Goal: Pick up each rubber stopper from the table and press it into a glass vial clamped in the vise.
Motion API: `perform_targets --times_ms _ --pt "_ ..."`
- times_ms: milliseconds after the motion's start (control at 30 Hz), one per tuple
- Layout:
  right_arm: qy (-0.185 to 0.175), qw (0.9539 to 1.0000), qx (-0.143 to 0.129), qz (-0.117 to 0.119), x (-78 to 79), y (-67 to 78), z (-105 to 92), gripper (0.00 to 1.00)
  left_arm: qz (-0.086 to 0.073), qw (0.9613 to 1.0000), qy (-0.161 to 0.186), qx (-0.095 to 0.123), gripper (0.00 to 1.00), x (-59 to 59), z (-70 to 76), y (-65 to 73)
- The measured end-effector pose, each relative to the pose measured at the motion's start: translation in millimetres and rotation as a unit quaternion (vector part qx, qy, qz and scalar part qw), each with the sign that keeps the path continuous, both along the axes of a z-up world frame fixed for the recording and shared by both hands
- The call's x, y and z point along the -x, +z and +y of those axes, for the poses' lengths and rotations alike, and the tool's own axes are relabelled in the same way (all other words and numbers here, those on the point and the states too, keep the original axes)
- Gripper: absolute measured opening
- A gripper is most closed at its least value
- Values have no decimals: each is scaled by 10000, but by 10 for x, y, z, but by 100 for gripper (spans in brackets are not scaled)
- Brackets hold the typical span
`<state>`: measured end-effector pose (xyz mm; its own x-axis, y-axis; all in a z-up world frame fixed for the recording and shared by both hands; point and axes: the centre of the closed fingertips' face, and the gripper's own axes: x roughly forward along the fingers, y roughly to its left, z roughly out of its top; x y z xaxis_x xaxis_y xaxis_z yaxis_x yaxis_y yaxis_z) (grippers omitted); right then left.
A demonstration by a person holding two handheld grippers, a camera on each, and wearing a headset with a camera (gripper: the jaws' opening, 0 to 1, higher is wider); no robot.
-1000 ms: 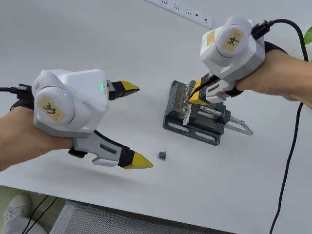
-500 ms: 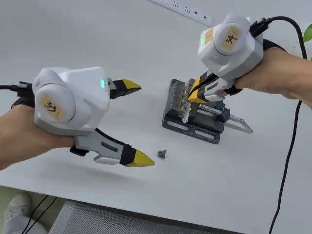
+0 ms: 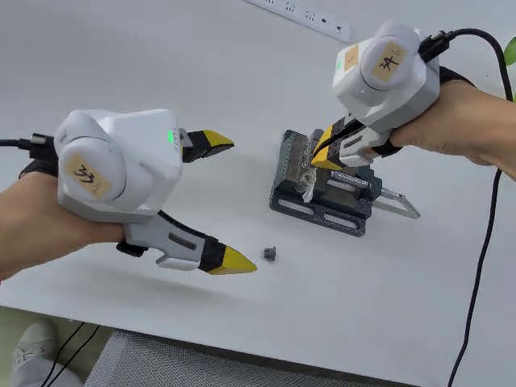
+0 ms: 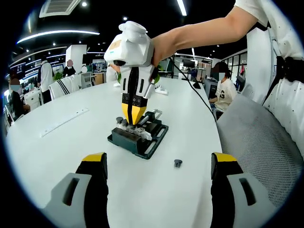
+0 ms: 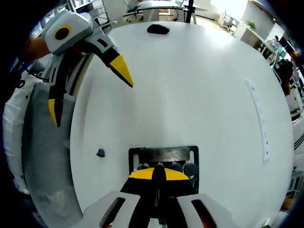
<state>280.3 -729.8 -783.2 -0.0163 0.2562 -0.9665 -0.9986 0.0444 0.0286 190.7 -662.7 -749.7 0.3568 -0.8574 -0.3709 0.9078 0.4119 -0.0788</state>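
Almost nothing has changed in the last second: my right gripper (image 3: 324, 157) stays shut right over the glass vials (image 3: 306, 187) in the vise (image 3: 310, 211). I think this push is still going on, though I cannot tell if a stopper is pinched between the tips. My left gripper (image 3: 226, 201) still hangs wide open over the white surface (image 3: 201, 64), and one loose rubber stopper (image 3: 270, 253) lies on the surface just beside its lower tip, not touching it and apart from the vise, waiting for its turn.
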Motion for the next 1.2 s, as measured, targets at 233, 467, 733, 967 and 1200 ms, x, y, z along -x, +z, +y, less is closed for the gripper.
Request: perform_targets --times_ms 233,467,733,967,1200 --pt "-32 9999 -129 -49 12 7 13 2 -6 10000 0 -12 90 -1 6 -1" --pt "-141 9997 -212 -63 -27 9 15 2 -2 10000 -9 -20 90 -4 1 -4" --pt "-153 9995 -250 -90 -8 13 -18 4 4 10000 -7 -48 90 -2 2 1" --pt "-258 9991 -319 -145 12 49 -80 5 -7 10000 -25 -67 90 12 -11 17" --pt "-391 9981 -426 -203 26 115 -112 8 3 9999 -43 -114 90 42 -18 23"
